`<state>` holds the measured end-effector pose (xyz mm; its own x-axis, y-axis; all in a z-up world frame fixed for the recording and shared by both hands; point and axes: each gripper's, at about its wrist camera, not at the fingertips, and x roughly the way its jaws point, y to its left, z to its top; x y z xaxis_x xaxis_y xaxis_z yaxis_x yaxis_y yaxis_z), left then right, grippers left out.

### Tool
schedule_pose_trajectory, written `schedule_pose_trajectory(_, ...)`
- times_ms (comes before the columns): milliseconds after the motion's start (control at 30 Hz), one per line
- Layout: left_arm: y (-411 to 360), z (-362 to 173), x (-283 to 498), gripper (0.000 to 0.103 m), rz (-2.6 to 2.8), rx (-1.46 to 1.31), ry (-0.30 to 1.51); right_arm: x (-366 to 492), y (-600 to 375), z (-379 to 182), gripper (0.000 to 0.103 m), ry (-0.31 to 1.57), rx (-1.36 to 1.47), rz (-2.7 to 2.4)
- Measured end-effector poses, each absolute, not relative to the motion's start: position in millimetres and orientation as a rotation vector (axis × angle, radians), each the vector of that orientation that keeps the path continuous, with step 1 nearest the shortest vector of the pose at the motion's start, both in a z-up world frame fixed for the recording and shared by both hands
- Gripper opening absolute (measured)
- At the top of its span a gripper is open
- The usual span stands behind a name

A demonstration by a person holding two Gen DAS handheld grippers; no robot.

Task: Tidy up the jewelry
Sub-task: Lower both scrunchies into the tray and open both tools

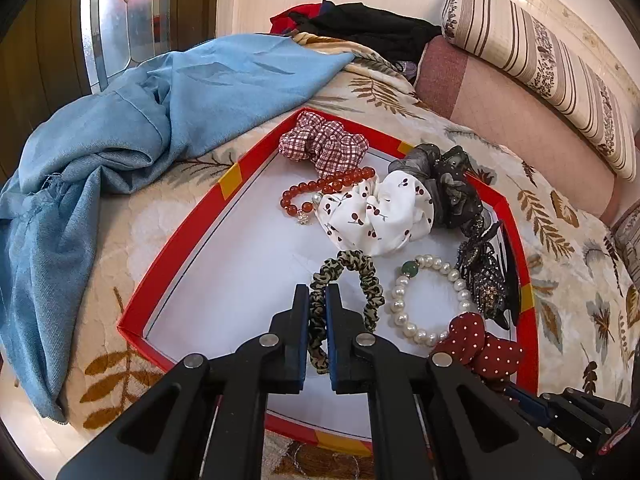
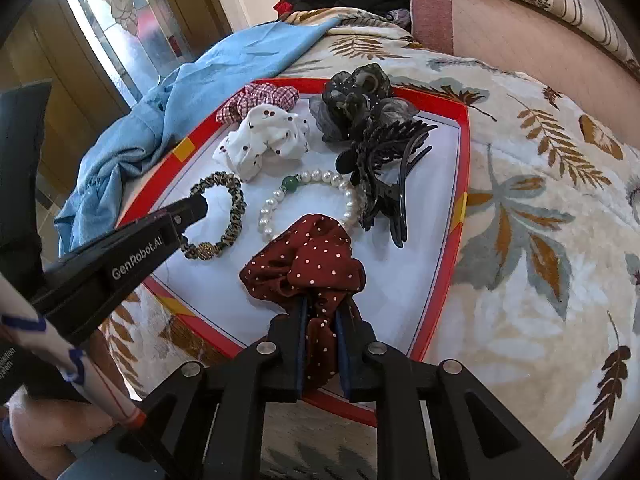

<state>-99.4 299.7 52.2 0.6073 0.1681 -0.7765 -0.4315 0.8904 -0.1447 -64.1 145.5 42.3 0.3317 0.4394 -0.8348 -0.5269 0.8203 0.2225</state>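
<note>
L claw [image 1: 318, 294] grips leopard scrunchie [image 1: 362, 276], seemingly.

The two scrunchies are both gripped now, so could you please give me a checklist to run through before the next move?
1. Left gripper shut on the leopard scrunchie: ok.
2. Right gripper shut on the dotted red scrunchie: ok.
3. Dotted red scrunchie free of the pearl bracelet: not ok, it overlaps the bracelet's near edge.
4. Leopard scrunchie apart from the pearl bracelet: ok, a gap shows.
5. Either scrunchie lifted off the red tray: cannot tell.
</note>
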Motion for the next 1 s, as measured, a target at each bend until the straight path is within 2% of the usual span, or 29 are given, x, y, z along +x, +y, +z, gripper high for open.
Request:
schedule_pose_trajectory(33, 300.2, 52.2, -99.9, 0.007, 0.356, -0.337, 0.852, -64.0, 144.8, 42.1, 0.018, 1.059, -0.097, 0.634)
schedule_pose_trajectory(167, 301.3, 51.8, -99.8, 0.007, 0.362, -0.333, 0.852, -62.9, 138.4, 46.5, 0.036, 1.057, -0.081, 0.639)
schedule_pose_trajectory(267, 300.8, 51.6, -99.1, 0.007, 0.359, -0.331, 0.856, -63.3, 133.6, 53.0, 0.045, 1.037, -0.071, 0.638)
schedule_pose_trajectory(367, 300.2, 53.1, -99.8, 0.01, 0.361, -0.33, 0.847, -63.5, 129.0, 59.0, 0.048, 1.025, -0.054, 0.642)
schedule_pose_trajectory(500, 302.4, 55.7, -103.2, 0.029, 0.378, -0.343, 0.827, -65.8, 124.2, 65.8, 0.05, 1.018, -0.039, 0.647)
schedule_pose_trajectory(567, 303.4, 56.5, -104.0, 0.029, 0.383, -0.345, 0.822, -67.7, 121.2, 69.7, 0.054, 1.011, -0.027, 0.648)
schedule_pose_trajectory(633, 304.2, 56.7, -103.9, 0.029, 0.381, -0.35, 0.82, -69.2, 117.6, 73.3, 0.054, 1.005, -0.017, 0.649)
schedule_pose_trajectory(767, 304.7, 58.2, -105.4, 0.039, 0.391, -0.351, 0.808, -73.8, 111.2, 82.9, 0.055, 0.987, -0.011, 0.647)
schedule_pose_trajectory(833, 305.1, 58.8, -105.7, 0.039, 0.391, -0.353, 0.806, -75.1, 107.0, 87.5, 0.059, 0.978, -0.007, 0.641)
schedule_pose_trajectory(1000, 304.5, 61.1, -108.3, 0.049, 0.396, -0.349, 0.791, -76.3, 99.0, 94.1, 0.06, 0.974, 0.011, 0.627)
